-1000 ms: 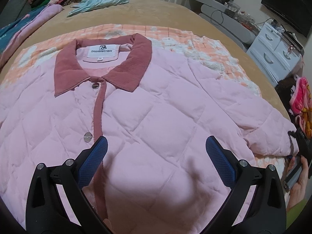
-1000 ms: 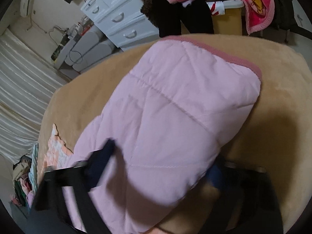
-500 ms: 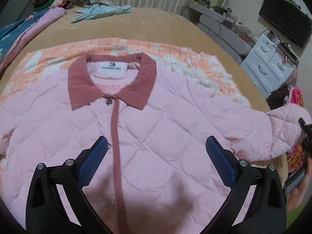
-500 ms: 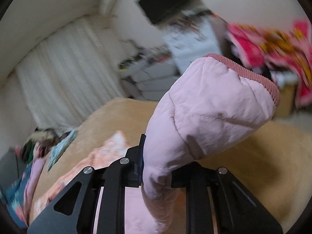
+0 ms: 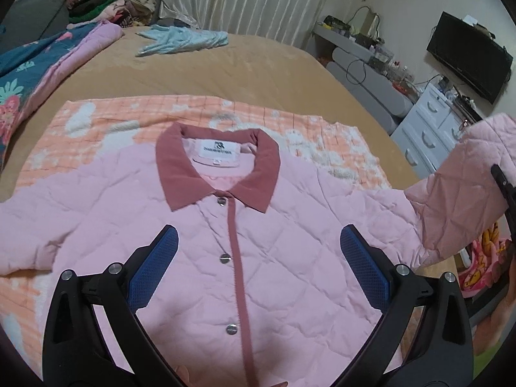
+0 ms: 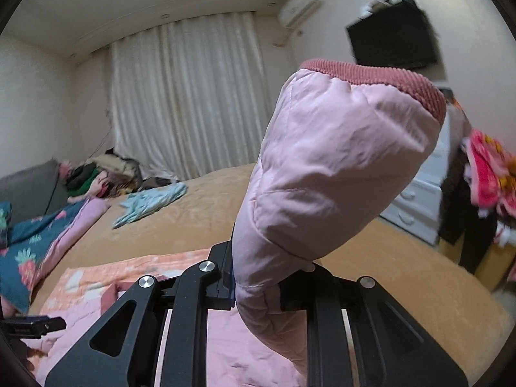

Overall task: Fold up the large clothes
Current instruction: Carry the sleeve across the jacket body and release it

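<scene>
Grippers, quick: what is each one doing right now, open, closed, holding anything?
Left gripper: open, holding nothing, above the pink jacket.
Right gripper: closed on the jacket's sleeve, lifted off the bed.

Bare tan bed cover (image 5: 225, 64) lies open beyond the pink jacket (image 5: 274, 258), out to a light-blue garment (image 5: 180, 40) at the far side. A floral quilt (image 5: 42, 74) and a clothes pile (image 5: 106, 6) block the far left. On the right, the lifted sleeve (image 6: 338, 167) stands in the way, with white drawers (image 5: 429, 129) close beyond the bed's edge.
</scene>
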`<act>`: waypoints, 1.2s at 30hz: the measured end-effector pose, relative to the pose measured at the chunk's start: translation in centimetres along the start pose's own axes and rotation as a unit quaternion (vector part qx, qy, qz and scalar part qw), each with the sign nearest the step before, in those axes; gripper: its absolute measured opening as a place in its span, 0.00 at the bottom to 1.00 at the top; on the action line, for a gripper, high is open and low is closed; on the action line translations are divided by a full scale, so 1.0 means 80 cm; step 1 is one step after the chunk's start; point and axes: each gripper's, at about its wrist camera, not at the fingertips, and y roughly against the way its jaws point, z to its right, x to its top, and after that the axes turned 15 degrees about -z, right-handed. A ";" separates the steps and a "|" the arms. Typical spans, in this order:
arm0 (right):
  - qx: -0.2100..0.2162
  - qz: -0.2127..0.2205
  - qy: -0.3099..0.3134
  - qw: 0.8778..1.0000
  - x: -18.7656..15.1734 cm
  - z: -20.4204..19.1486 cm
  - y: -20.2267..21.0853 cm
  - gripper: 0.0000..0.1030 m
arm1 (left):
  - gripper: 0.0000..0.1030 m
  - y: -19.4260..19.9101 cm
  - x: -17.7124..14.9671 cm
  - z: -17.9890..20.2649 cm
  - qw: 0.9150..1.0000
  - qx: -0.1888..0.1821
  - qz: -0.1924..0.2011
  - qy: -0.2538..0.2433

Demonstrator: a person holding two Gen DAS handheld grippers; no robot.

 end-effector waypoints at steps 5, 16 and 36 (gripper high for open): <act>0.012 -0.006 0.040 0.999 0.013 -0.061 0.009 0.16 | 0.92 0.030 0.004 -0.026 1.000 -0.008 0.018 0.014; 0.040 -0.029 0.093 0.994 -0.005 -0.158 0.011 0.16 | 0.92 0.063 -0.002 -0.088 0.998 -0.024 0.029 0.044; 0.077 -0.087 0.172 0.978 -0.081 -0.267 -0.042 0.16 | 0.92 0.068 -0.018 -0.175 0.993 -0.057 0.035 0.094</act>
